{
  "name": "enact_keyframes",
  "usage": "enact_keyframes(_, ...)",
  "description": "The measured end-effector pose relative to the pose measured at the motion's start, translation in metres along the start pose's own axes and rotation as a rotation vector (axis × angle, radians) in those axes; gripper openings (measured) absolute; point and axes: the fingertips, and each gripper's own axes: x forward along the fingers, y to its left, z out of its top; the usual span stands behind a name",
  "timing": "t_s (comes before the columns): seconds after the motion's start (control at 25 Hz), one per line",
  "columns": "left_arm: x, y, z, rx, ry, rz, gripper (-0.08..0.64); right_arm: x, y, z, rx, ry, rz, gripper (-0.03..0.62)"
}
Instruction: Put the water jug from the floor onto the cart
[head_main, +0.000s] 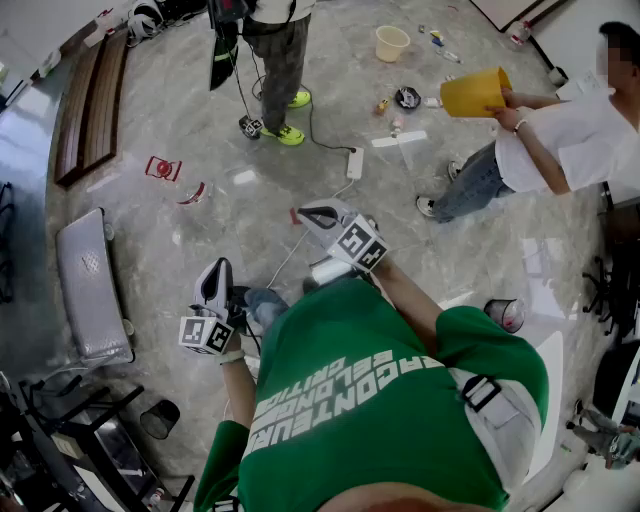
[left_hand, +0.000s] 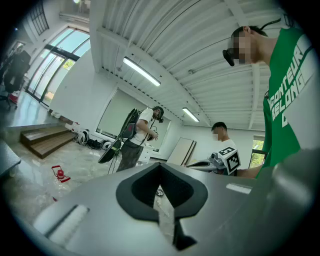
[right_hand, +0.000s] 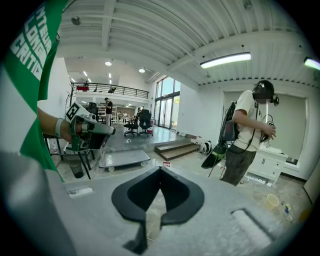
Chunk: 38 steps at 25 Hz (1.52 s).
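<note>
both grippers are up in front of the green shirt (head_main: 370, 400), low centre of the head view. the left gripper (head_main: 217, 268) has its jaws pressed together with nothing between them. the right gripper (head_main: 306, 213), a touch higher and to the right, is closed and empty too. the cart (head_main: 88, 300) sits flat on the marble floor (head_main: 230, 150) at the left edge, well apart from both. in the upper right a person (head_main: 560, 140) holds a tipped yellow container (head_main: 472, 92). it may be the water jug, though we can't say for sure. a cream bucket (head_main: 391, 43) stands near the top.
</note>
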Motion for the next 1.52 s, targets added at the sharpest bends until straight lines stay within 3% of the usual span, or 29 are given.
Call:
enact_keyframes(0.28,-0.005,0.012,-0.013,0.001,-0.033,-0.009,0.014,-0.003,-0.001,-0.004,-0.008,0.009,-0.010,-0.007)
enact_keyframes(0.88,-0.012,0.005,-0.018,-0.024,-0.005,-0.001,0.014,-0.008,0.004,-0.011,0.021,0.038,-0.030,-0.006)
enact_keyframes(1.52,-0.014,0.035,-0.017,-0.059,-0.009,0.018,0.014,0.029,0.007,-0.002,0.005,0.088,0.028,-0.006)
